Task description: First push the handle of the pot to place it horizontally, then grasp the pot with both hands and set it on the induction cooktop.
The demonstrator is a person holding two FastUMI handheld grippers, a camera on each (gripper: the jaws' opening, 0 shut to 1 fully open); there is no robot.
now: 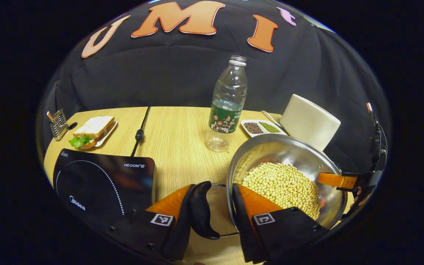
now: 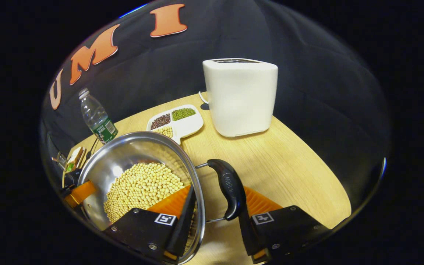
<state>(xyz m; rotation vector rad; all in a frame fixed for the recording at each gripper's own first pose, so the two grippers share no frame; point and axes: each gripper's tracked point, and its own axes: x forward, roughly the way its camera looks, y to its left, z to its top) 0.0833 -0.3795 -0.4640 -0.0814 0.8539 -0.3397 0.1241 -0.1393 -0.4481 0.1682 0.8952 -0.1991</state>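
A steel pot (image 1: 289, 151) filled with soybeans (image 1: 282, 184) sits right of the black induction cooktop (image 1: 101, 180). My left gripper (image 1: 214, 191) straddles the pot's near side: one finger lies against the black side handle (image 1: 201, 209), the other inside the pot's wall, shut on both. In the right gripper view the pot (image 2: 123, 154) is at lower left. My right gripper (image 2: 217, 191) clamps the opposite side the same way, one finger inside the rim and one behind the black handle (image 2: 228, 187). Both handles lie level. Each gripper's finger (image 1: 339, 180) (image 2: 79, 193) also shows across the pot.
Behind the pot stand a plastic bottle (image 1: 228, 103), a divided tray of beans (image 2: 182, 127) and a white toaster (image 2: 239, 97). A sandwich plate (image 1: 94, 130), a metal rack (image 1: 58, 123) and a black cable (image 1: 140, 129) lie beyond the cooktop. The round wooden table (image 2: 289, 169) ends close on the right.
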